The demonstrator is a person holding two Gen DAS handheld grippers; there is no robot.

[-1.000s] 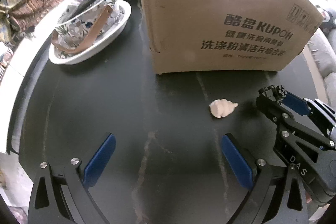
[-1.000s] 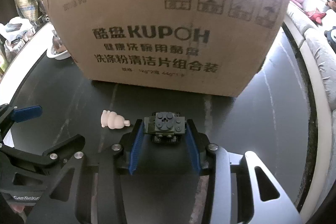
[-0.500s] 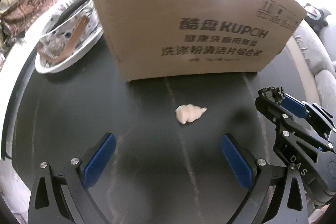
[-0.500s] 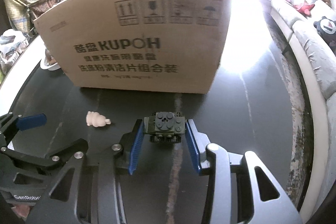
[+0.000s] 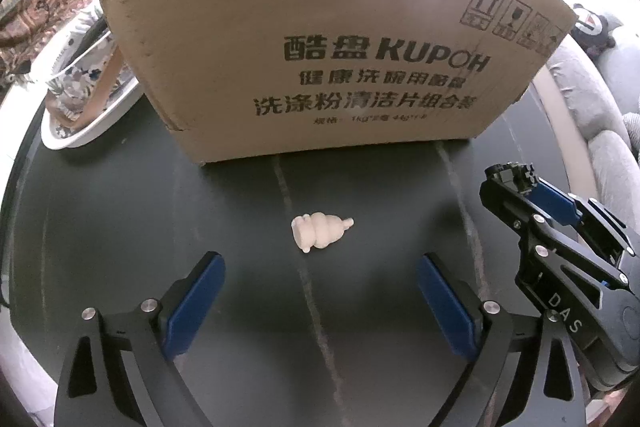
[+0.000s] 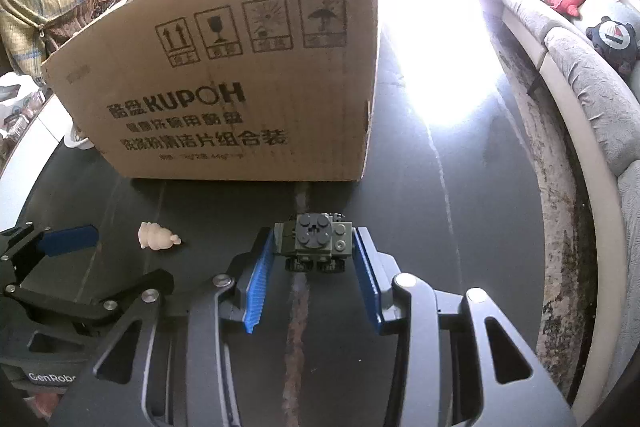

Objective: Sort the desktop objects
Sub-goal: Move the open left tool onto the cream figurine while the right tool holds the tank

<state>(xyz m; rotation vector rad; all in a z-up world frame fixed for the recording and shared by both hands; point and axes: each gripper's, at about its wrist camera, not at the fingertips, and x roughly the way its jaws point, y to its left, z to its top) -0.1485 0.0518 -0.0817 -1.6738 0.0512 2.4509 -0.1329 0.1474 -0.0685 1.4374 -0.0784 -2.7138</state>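
— Cream plastic, that figurine (image 5: 319, 236): it lies on its side on the dark table (image 5: 120, 227), just ahead of my left gripper (image 5: 320, 301) and centred between its spread blue fingers (image 5: 194, 301). They hold nothing.

— Which way does it run?

— Its long axis goes across, left to right, pointed tip to the right. So the fingers would close end to end on it; I judge a turn of the wrist may grip better. The left is clearly the nearer hand.

— And the right?

— My right gripper (image 6: 314, 269) is clamped on the grey brick car (image 6: 316, 241), low over the table, level, aimed at the box (image 6: 224, 87) just beyond. The figurine (image 6: 157, 235) sits off to its left.
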